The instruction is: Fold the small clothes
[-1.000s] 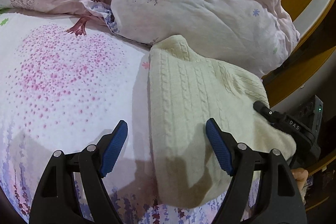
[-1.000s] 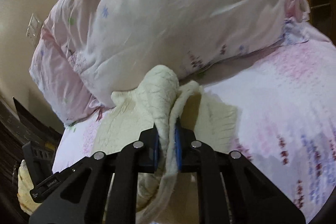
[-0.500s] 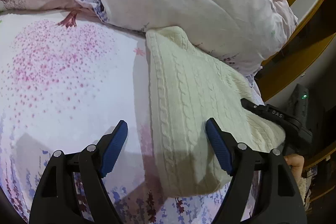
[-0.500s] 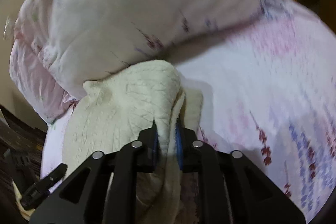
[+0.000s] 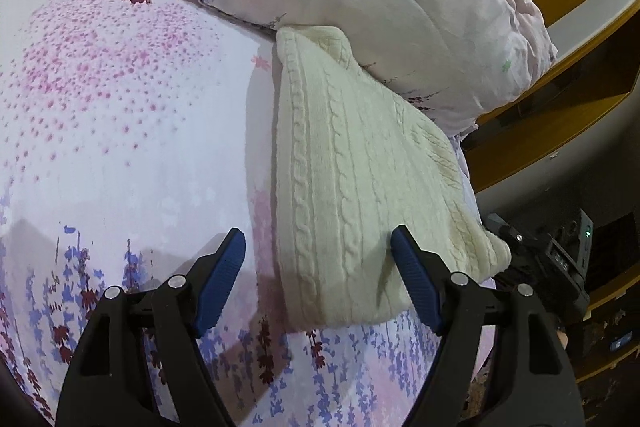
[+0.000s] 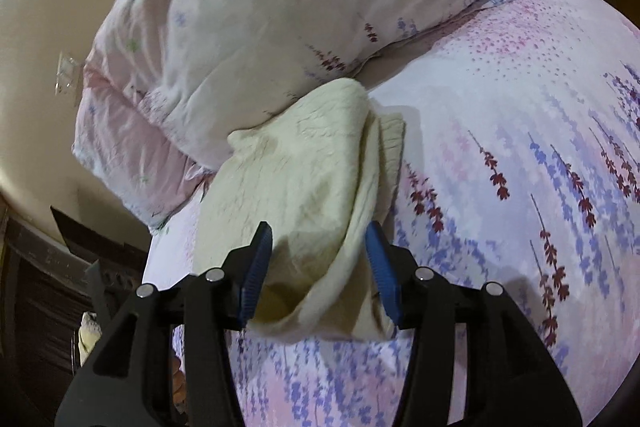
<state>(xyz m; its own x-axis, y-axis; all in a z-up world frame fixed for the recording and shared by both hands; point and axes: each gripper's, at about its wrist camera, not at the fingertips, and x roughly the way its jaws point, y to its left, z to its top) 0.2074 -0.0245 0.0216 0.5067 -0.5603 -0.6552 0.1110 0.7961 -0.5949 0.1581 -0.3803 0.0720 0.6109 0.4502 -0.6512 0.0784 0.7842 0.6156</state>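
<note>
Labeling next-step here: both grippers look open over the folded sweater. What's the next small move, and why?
Probably press the top layer flat with the right gripper. The cream sweater lies folded on the bedsheet, but its upper flap stands puffed, and both grippers are open, holding nothing.

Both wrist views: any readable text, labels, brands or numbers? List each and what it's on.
None readable.
Right claw body, seen from the left wrist view: it has dark panels and a green light, and any marking is too small to read.
Sweater, sheet and pillow: knit and floral prints only, no words.
Wall plate: blurred, no text visible.
</note>
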